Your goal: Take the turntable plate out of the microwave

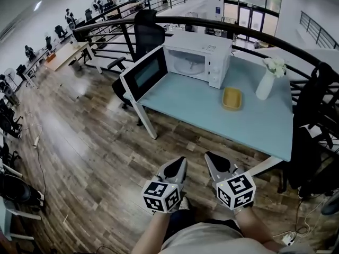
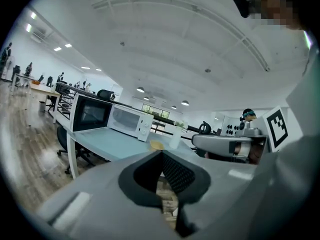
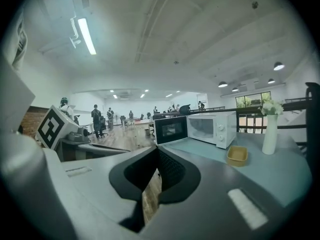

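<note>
A white microwave (image 1: 198, 60) stands at the far left of a pale blue table (image 1: 212, 115), its dark door (image 1: 144, 73) swung wide open to the left. Inside the lit cavity lies the glass turntable plate (image 1: 189, 66). Both grippers hang low in front of the person, well short of the table. My left gripper (image 1: 181, 162) is shut with nothing in it, and so is my right gripper (image 1: 210, 157). The microwave (image 2: 127, 121) shows far off in the left gripper view. In the right gripper view the microwave (image 3: 210, 127) is also distant.
A small yellow tray (image 1: 232, 98) and a white vase with flowers (image 1: 266, 81) stand on the table right of the microwave. A black office chair (image 1: 145, 36) and a curved black railing (image 1: 238, 28) lie behind it. Wooden floor (image 1: 95, 142) stretches between me and the table.
</note>
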`<state>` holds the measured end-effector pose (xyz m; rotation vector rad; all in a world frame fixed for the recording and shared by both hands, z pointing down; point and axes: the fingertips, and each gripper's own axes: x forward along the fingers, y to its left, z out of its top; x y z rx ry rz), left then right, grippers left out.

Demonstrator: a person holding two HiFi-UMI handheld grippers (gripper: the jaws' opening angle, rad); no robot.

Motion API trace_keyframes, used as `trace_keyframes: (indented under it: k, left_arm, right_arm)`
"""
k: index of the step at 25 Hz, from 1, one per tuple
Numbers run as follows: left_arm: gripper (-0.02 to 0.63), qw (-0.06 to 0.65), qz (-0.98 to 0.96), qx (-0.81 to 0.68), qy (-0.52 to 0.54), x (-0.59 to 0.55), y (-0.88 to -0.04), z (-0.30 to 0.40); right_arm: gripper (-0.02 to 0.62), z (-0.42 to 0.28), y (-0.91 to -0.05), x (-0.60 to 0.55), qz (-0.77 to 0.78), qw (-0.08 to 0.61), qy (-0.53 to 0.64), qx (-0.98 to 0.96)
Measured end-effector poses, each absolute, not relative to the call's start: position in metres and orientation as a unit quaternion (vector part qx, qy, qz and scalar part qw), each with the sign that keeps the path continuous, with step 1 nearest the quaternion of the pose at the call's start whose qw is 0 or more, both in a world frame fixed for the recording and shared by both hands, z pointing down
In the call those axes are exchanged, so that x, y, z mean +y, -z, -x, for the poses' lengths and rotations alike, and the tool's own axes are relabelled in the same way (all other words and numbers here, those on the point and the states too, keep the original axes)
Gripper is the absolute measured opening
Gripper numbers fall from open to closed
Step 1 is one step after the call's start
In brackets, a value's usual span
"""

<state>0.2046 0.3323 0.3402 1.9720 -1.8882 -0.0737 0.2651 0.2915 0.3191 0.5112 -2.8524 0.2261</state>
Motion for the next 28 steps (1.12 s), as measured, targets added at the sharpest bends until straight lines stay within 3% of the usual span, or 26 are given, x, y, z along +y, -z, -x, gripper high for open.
trace_keyframes:
  k: [12,28]
  left_arm:
    - [0.000,0.199,-0.739,-0.644,0.013,0.301,-0.341,-0.126]
    - [0.000,0.185,-0.744,-0.642,-0.009,0.253,-0.350,-0.081]
  right_arm:
    - [0.025,-0.187,-0.325,0.266,-0.226,0.105,-0.099,-0.964]
    - [0.025,-0.124,-0.332,0.216,-0.210,0.106,-0.089,-0.968]
